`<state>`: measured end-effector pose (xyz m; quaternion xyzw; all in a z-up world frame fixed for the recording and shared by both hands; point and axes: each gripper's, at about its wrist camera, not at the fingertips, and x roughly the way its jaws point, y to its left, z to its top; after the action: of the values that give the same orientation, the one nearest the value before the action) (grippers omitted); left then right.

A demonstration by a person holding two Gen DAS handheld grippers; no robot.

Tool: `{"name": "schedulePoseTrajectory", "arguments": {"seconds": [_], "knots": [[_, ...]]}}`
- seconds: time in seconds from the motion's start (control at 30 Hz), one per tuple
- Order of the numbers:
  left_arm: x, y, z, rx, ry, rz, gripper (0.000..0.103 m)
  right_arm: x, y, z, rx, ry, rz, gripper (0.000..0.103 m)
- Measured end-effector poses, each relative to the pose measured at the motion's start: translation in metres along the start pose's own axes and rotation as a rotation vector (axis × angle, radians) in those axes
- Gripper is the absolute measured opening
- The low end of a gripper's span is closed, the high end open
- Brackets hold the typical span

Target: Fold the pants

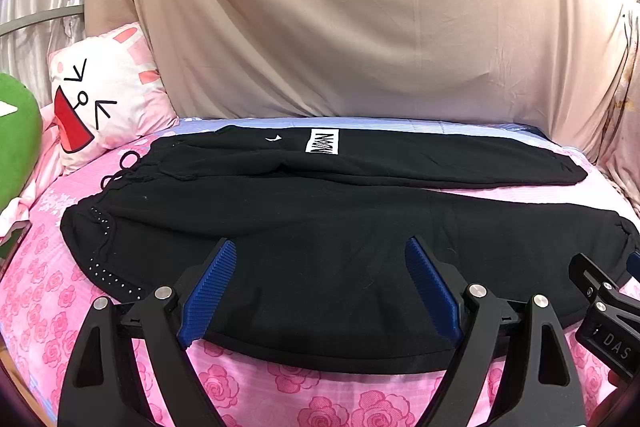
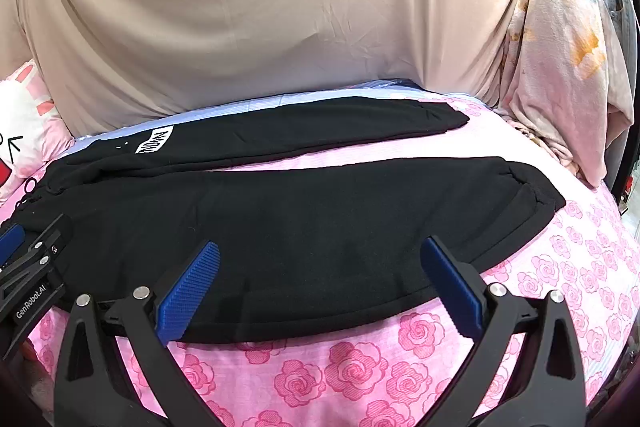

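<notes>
left wrist: black pants (image 1: 320, 227) flat on rose-print bedsheet (image 1: 320, 399), legs spread, waistband at 9 o'clock, cuffs at 3 | left gripper (image 1: 320, 259) gaping over near leg, holding nothing | right wrist: pants (image 2: 304, 227) centre | right gripper (image 2: 320, 259) spread wide over near hem, empty

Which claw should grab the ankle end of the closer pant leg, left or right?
Probably the right gripper. It's open over the near leg of the black pants, whose cuff lies just to its right. The left gripper, also open, sits nearer the waistband.
</notes>
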<state>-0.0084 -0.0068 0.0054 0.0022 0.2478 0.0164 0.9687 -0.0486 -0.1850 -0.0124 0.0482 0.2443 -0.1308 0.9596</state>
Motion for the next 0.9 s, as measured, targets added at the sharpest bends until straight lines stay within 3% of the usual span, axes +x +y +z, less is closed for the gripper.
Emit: {"name": "schedulePoseTrajectory", "arguments": {"seconds": [0.9], "knots": [[0.0008,-0.0012,-0.0010,0.007,0.004,0.004,0.084,0.0015,0.0006,-0.0024,0.003,0.000,0.000,0.098]]}}
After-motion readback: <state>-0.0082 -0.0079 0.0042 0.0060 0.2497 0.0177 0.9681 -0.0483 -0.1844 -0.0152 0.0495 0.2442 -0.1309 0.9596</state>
